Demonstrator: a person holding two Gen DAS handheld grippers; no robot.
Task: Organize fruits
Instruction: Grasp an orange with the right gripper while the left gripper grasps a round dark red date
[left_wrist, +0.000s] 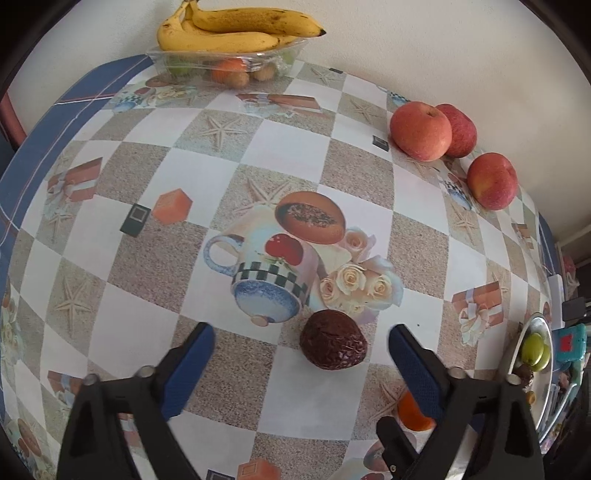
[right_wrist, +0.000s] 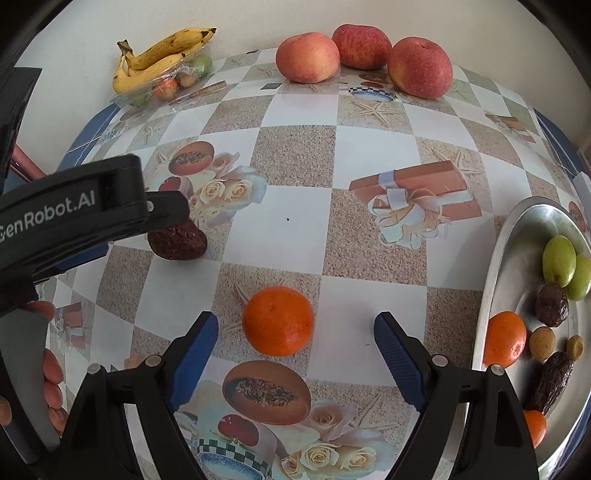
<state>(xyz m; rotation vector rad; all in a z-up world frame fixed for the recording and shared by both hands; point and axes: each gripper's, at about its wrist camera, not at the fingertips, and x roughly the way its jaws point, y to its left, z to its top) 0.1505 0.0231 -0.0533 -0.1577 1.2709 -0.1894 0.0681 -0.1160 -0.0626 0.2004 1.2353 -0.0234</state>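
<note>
A: Left wrist view, lower centre. I read my left gripper (left_wrist: 301, 354) as spread wide, both blue fingers (left_wrist: 190, 365) clear of everything. The dark wrinkled fruit (left_wrist: 333, 344) lies on the surface (left_wrist: 147, 206) between them, nearer the right finger, touching neither.

B: And the other hand?

A: Right wrist view, lower centre. My right gripper (right_wrist: 295, 356) is likewise spread and holds nothing. The loose orange (right_wrist: 277, 320) sits just ahead of the tips, closer to the left finger, not touched.

B: How far along?

A: Partway, by my judgement. The metal plate (right_wrist: 517, 229) at the right edge already carries two green fruits, oranges, dark wrinkled fruits and small brown ones. Left on the surface: the two pieces above and three apples (right_wrist: 364, 55) at the upper centre. The bananas (right_wrist: 159, 59) rest on a clear tray (right_wrist: 147, 92) of fruit, upper left; whether that tray counts as sorted I cannot tell.
</note>
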